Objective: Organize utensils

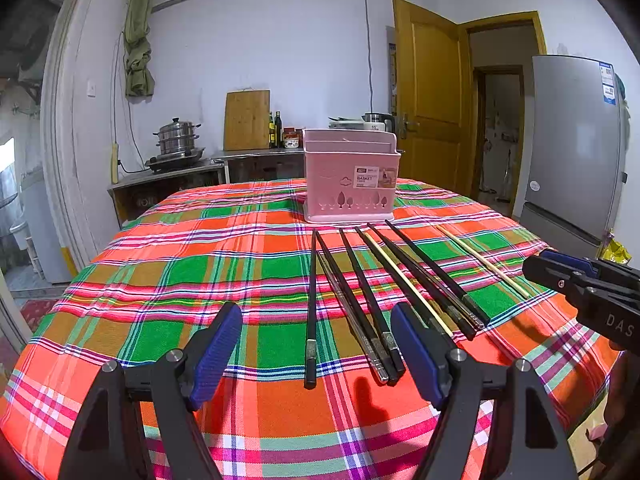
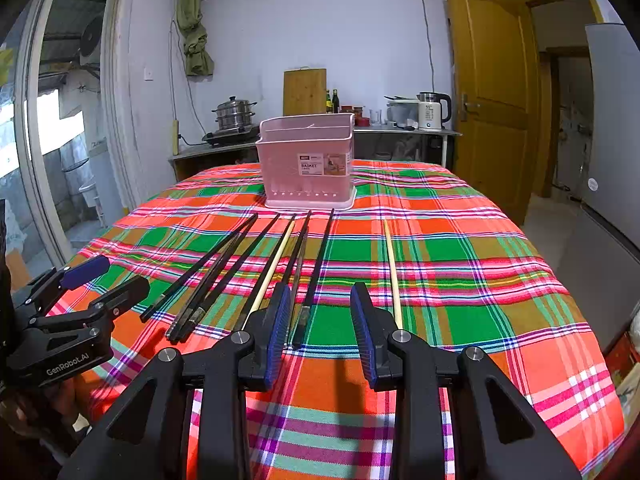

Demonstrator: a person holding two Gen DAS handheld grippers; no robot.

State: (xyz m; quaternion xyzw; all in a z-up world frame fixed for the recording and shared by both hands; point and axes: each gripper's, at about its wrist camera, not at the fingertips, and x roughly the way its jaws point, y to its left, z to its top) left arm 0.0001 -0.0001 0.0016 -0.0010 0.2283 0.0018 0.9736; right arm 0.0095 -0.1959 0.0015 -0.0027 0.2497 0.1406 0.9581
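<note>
Several black chopsticks [image 1: 352, 300] and two pale wooden ones [image 1: 482, 260] lie side by side on the plaid tablecloth, pointing at a pink utensil basket [image 1: 350, 176] at the far side. My left gripper [image 1: 316, 316] is open and empty, just above the near ends of the black chopsticks. My right gripper [image 2: 320, 296] is open and empty, over the near ends of the chopsticks [image 2: 240, 264], with a wooden one [image 2: 392, 272] just to its right. The basket [image 2: 308, 160] stands upright. Each gripper shows in the other's view, the right one [image 1: 592, 280] and the left one [image 2: 80, 292].
The plaid tablecloth [image 1: 180, 272] covers the table. Behind stand a counter with a steamer pot [image 1: 178, 140], a cutting board [image 1: 246, 120], bottles and a kettle [image 2: 432, 110]. A fridge [image 1: 576, 144] and a yellow door [image 1: 428, 92] are at the right.
</note>
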